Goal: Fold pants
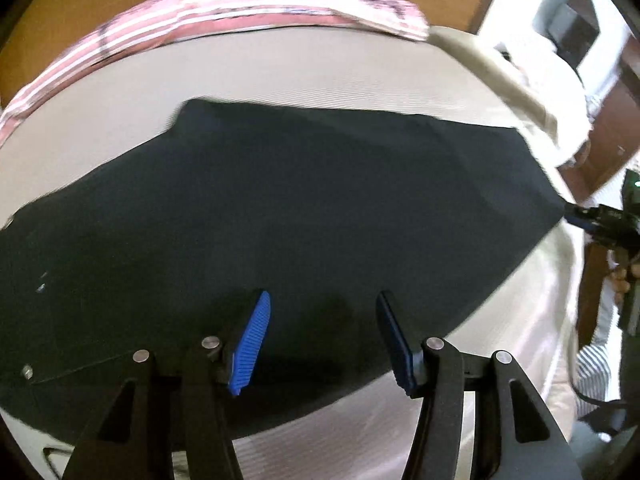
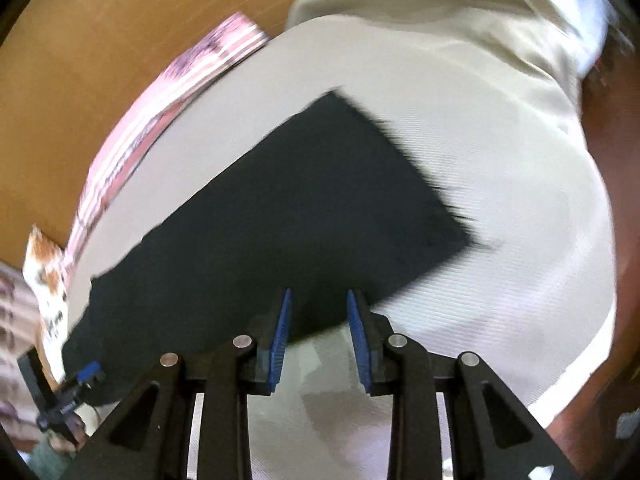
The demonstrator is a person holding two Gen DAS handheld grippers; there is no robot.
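Left wrist view: dark pants [image 1: 280, 208] lie flat on the beige bed [image 1: 320, 76], soft, limp, light, best pinched at a hem or edge. Left gripper [image 1: 322, 336] gapes about halfway, empty; right gripper [image 2: 318, 336] narrower, holding nothing.

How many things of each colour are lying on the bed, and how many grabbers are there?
Dark pants: 1
Pink striped cloth: 1
Beige bedspread: 1
Grabbers with blue pads: 2, the left gripper and the right gripper
Total: 5
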